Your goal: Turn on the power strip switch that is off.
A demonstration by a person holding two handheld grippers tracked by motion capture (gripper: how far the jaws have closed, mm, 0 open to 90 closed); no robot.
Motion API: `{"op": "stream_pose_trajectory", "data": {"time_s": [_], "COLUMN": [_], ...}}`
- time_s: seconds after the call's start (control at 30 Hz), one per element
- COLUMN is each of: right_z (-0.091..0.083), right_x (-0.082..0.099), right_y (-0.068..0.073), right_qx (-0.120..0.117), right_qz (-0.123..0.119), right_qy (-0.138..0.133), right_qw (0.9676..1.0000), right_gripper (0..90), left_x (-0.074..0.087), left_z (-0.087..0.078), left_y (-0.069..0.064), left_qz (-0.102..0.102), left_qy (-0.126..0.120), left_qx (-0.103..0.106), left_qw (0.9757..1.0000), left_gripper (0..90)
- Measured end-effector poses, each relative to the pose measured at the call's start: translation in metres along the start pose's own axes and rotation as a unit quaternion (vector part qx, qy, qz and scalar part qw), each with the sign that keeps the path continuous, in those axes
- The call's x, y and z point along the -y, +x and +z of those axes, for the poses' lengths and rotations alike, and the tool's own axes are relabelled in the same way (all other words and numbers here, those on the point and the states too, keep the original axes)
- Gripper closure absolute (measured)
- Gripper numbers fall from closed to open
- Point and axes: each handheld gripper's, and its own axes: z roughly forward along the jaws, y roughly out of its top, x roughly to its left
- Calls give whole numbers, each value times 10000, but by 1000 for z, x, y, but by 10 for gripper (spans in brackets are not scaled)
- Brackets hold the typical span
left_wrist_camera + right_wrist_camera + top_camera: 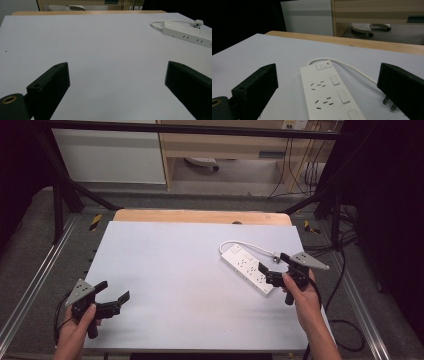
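High view shows the white power strip (248, 269) lying flat on the right half of the table (165, 280), angled from upper left to lower right, with the right gripper (274, 268) at its near end, jaws spread wide and holding nothing. In the right gripper view the strip runs between the two black jaws, its switch end farthest from the camera, and the plug (389, 103) lies on the table just beside the right-hand jaw, prongs towards the camera. The main risk, as I judge it, is that closing here catches the plug or the white cord (352, 67) along with the casing, so the strip twists or drags instead of lifting cleanly; the casing is smooth and long, so a pinch at one end could also let the far end sag or swing. A jaw could press one of the rocker switches (343, 97) too. The left gripper (114, 296) sits well apart near the front left corner, jaws also wide and empty. Nothing else lies on the table; the cord looping behind the strip is the only thing in the way, and the table's right edge is near.
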Motion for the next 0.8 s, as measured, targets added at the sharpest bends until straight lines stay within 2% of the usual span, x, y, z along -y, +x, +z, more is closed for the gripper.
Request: {"op": "stream_pose_trajectory", "data": {"time_s": [0.47, 0.67, 0.73, 0.8], "right_z": [-30, -41, -44, -46], "right_x": [7, 20, 27, 35], "right_y": [-9, -13, -14, -16], "right_qx": [94, 152, 172, 190], "right_qz": [14, -87, -63, -160], "right_qy": [-177, -146, -92, 19], "right_qw": [9998, 9997, 9998, 9997], "right_gripper": [39, 40, 40, 40], "left_x": [0, 0, 0, 0], "left_z": [-1, -1, -1, -1], "left_y": [2, 2, 2, 1], "left_qz": [-25, -23, -21, -23], "left_qy": [1, -16, -11, -9], "left_qx": [-37, -27, -27, -23], "left_qw": [10000, 10000, 10000, 10000], "left_gripper": [57, 57, 56, 57]}}
